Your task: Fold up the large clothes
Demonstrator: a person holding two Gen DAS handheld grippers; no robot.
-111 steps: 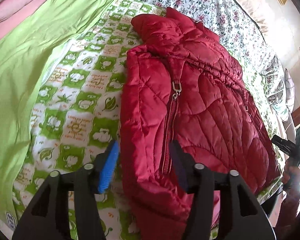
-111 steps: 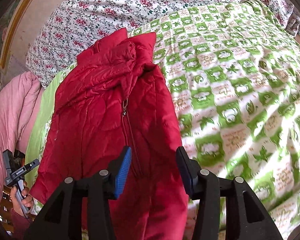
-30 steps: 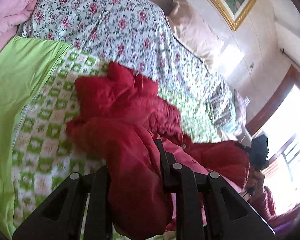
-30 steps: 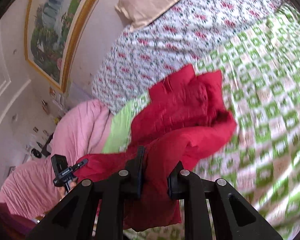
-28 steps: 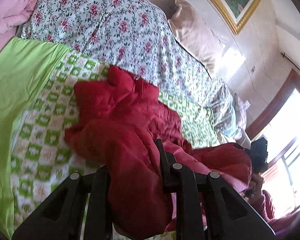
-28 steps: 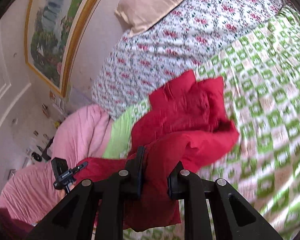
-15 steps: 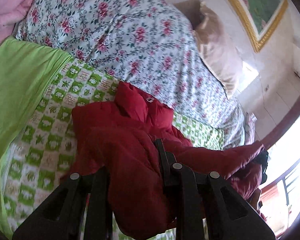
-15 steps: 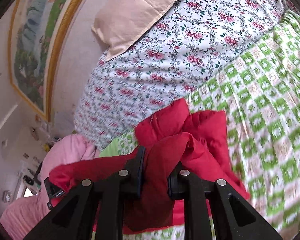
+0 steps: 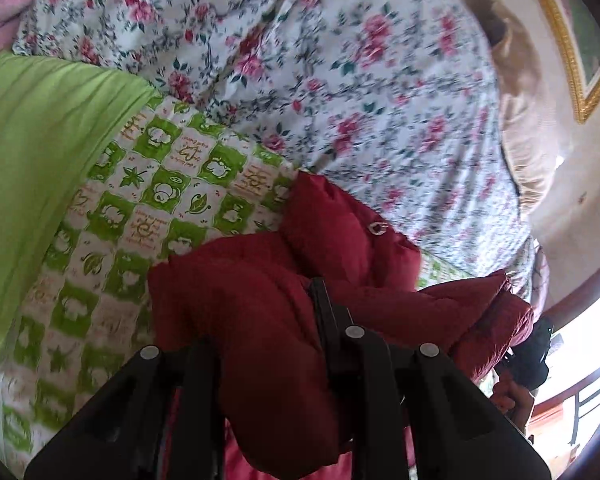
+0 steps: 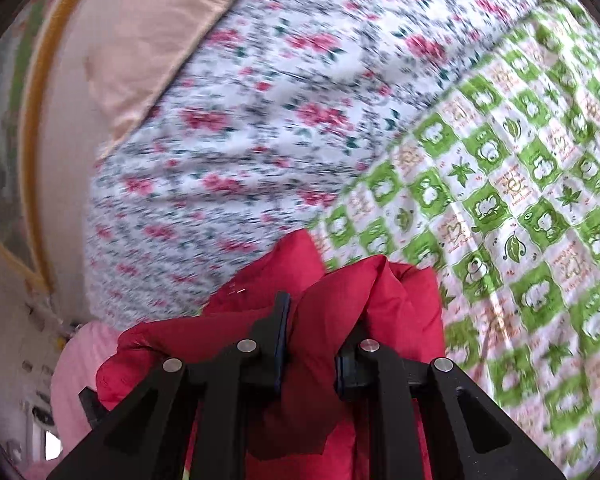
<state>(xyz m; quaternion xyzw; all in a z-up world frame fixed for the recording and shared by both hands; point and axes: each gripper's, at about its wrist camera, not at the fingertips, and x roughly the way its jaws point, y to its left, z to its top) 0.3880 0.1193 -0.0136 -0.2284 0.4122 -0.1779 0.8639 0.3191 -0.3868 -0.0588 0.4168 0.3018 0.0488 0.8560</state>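
The red quilted jacket (image 9: pixel 256 312) is bunched between the jaws of my left gripper (image 9: pixel 268 320), which is shut on its hem. Its collar end (image 9: pixel 340 224) rests on the green-checked blanket (image 9: pixel 140 200) just ahead. In the right wrist view my right gripper (image 10: pixel 312 344) is shut on another bunch of the red jacket (image 10: pixel 332 320), with the collar (image 10: pixel 288 264) lying in front. The other gripper and hand (image 9: pixel 528 364) show at the far right of the left wrist view, holding the stretched hem.
A floral quilt (image 9: pixel 320 80) lies beyond the jacket, with a beige pillow (image 10: pixel 148 40) and a gold-framed picture (image 9: pixel 572 40) behind. A plain green sheet (image 9: pixel 32 152) is at left. Pink bedding (image 10: pixel 76 364) is beside the bed.
Both grippers have carried the held hem forward toward the collar and lower to the bed. The jacket's lower part now lies folded over its upper part; the collar looks much closer.
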